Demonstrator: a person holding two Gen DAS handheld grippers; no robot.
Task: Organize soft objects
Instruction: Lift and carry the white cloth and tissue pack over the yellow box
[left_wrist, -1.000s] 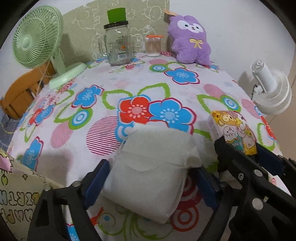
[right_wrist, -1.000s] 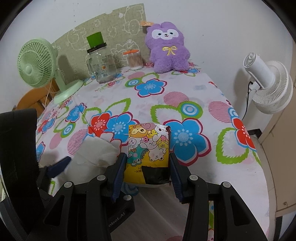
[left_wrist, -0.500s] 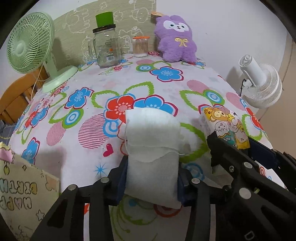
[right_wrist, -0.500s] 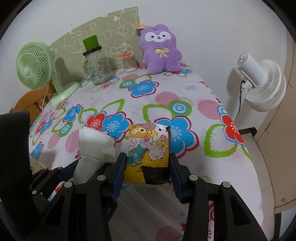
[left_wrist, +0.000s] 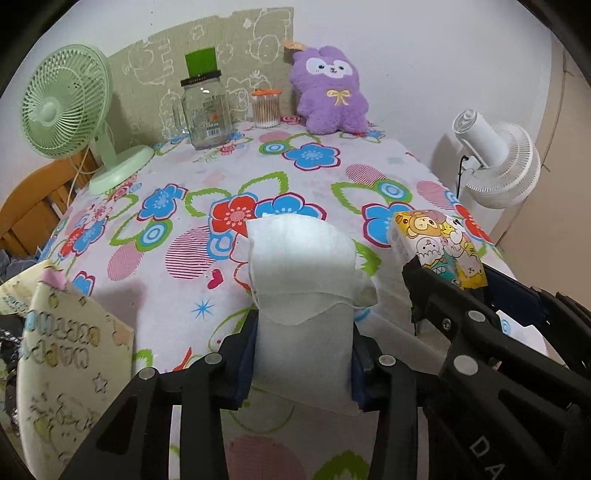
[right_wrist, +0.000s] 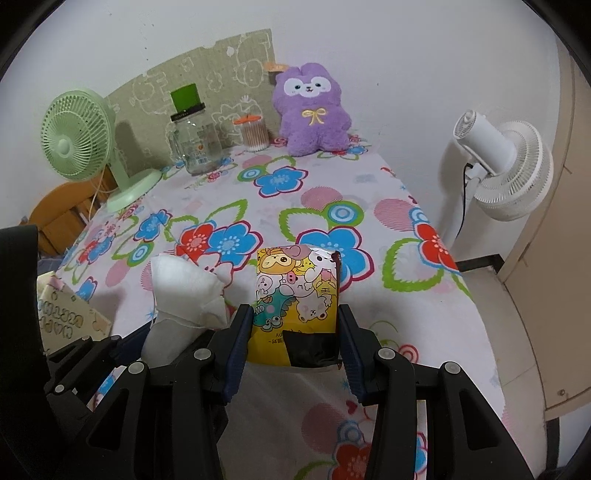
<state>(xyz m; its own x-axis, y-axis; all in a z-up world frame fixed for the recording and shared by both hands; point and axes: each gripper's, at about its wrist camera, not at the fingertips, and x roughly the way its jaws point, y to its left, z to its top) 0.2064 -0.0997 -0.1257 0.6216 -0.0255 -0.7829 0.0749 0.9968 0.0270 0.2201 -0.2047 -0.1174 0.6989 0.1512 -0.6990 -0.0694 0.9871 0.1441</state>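
Left gripper (left_wrist: 303, 363): its two blue pads squeeze the white soft pack (left_wrist: 301, 295) from both sides. A second ago the jaws stood wide with the pack loose between them; they have just been closing on it.
White soft pack: it lay flat and wide on the cloth before. Now it is pinched narrow and lifted off the cloth. Its long side runs from near to far, with the top end pointing away, toward the far wall.
Right gripper (right_wrist: 293, 349): part way open and tight on the cartoon tissue pack (right_wrist: 295, 299), the same as before.
Cartoon tissue pack: it stands up between the pads, long side near to far, picture side up. It is to the right of the white pack and close to it, not touching.
Flowered tablecloth (left_wrist: 295, 177): more of it shows under both packs than a second ago.
Birthday card box (left_wrist: 70, 354): near left.
Green fan (left_wrist: 66, 110): far left.
Glass jar (left_wrist: 205, 110): far, with a green top.
Cotton swab tub (left_wrist: 266, 109): right of the jar.
Purple plush (left_wrist: 330, 98): far, sitting against the wall.
White fan (left_wrist: 495, 162): off the table on the right.
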